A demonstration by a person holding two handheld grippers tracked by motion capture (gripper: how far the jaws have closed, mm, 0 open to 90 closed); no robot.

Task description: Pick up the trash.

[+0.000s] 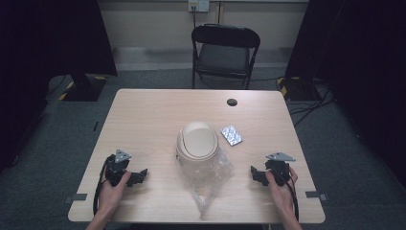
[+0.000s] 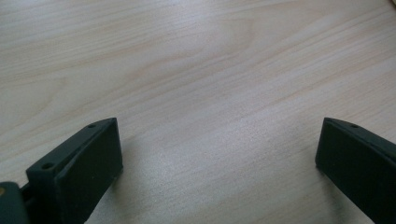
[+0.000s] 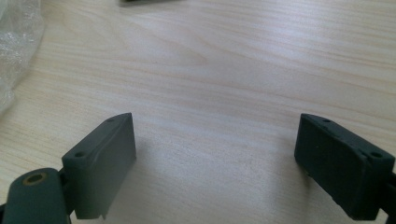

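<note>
A beige dome-lidded bin [image 1: 197, 140] stands at the table's middle, with a clear plastic bag [image 1: 206, 178] crumpled under and in front of it. A silver blister pack [image 1: 231, 135] lies just right of the bin. My left gripper [image 1: 138, 177] rests on the table near the front left, held by a hand, jaws wide apart over bare wood [image 2: 218, 140]. My right gripper [image 1: 256, 174] rests near the front right, also in a hand and open, nothing between its fingers [image 3: 215, 135]. A corner of the plastic bag [image 3: 17, 42] lies at that view's left edge.
The wooden table [image 1: 143, 120] has a black cable grommet [image 1: 232, 102] near its far edge. A black folding chair [image 1: 225, 52] stands behind the table. Dark stands and cables sit on the floor at both far corners.
</note>
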